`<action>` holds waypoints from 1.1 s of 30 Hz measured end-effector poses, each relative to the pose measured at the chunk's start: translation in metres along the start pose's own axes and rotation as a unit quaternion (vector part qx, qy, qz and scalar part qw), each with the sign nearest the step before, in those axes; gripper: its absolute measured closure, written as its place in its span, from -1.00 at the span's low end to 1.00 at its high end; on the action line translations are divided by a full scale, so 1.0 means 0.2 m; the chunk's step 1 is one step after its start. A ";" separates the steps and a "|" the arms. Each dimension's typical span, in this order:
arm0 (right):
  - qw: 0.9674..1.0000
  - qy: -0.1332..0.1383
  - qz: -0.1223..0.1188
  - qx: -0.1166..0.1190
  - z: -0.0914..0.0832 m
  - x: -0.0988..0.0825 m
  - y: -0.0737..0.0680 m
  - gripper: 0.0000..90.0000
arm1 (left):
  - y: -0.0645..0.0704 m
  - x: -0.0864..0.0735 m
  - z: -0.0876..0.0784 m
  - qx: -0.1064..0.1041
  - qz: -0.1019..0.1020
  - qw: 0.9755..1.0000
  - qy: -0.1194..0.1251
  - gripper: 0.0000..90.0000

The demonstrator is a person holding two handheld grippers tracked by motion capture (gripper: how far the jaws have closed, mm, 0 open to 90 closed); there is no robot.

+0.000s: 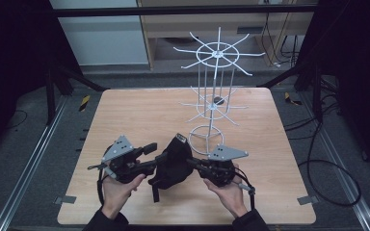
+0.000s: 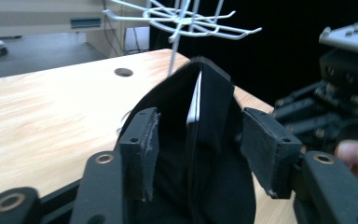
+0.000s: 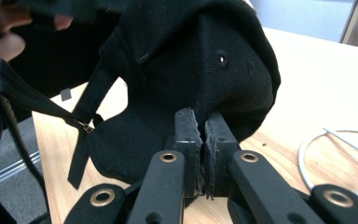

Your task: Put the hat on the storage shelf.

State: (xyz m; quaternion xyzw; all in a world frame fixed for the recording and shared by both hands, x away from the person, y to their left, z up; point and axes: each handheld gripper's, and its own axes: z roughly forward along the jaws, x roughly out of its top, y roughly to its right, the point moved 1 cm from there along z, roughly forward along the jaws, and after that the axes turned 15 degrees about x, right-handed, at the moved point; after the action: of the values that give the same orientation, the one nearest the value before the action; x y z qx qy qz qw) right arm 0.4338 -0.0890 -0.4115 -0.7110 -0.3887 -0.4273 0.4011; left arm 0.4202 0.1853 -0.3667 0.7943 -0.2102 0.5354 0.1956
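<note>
A black cap point(image 1: 172, 162) sits low over the near middle of the wooden table point(image 1: 125, 115), just in front of the round base of a white wire display rack point(image 1: 213, 96) that stands toward the table's far right. The cap lies between the two grippers, each held in one of the person's hands. The right gripper point(image 1: 195, 164), on the rack's side of the cap, has its jaws pinched tight on the cap's fabric; in the right gripper view the two pads point(image 3: 200, 140) meet with the edge of the black cloth point(image 3: 191, 70) caught between them, and a strap with a small buckle point(image 3: 86, 127) hangs from the cap on the side away from the rack's base ring point(image 3: 335, 154). The left gripper point(image 1: 155, 153), on the side of the cap away from the rack, stands with its jaws apart: in the left gripper view the pads point(image 2: 142, 144) flank the upright cap point(image 2: 205, 140) with a gap on each side, not pressing it. A white label point(image 2: 195, 105) shows inside the cap, and the rack's upper hooks point(image 2: 182, 21) rise beyond it
</note>
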 end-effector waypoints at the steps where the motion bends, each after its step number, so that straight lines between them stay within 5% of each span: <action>1: 1.000 -0.003 -0.001 -0.007 0.02 0.03 -0.01 0.91 | -0.03 -0.04 -0.05 0.008 0.000 1.000 -0.005 -0.04; 8: 1.000 -0.005 0.008 -0.020 0.08 0.10 -0.02 0.91 | -0.13 -0.21 -0.17 0.035 -0.010 0.999 -0.023 -0.12; 13: 0.999 -0.011 -0.003 -0.036 0.15 0.14 -0.04 0.90 | -0.19 -0.40 -0.19 0.048 -0.008 0.997 -0.064 -0.13; 20: 0.998 0.001 -0.021 -0.053 0.26 0.17 -0.04 0.88 | -0.17 -0.43 -0.15 0.062 0.016 0.996 -0.068 -0.07; 33: 0.996 0.041 -0.027 -0.075 0.48 0.20 0.01 0.86 | -0.27 -0.46 -0.14 0.120 0.005 0.990 -0.073 0.06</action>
State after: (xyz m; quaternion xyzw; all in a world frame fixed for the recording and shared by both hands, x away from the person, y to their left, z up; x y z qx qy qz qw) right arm 0.4770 0.0044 -0.4058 -0.7098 -0.3581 -0.4949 0.3507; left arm 0.3969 0.2572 -0.4465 0.8481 -0.1617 0.4980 0.0805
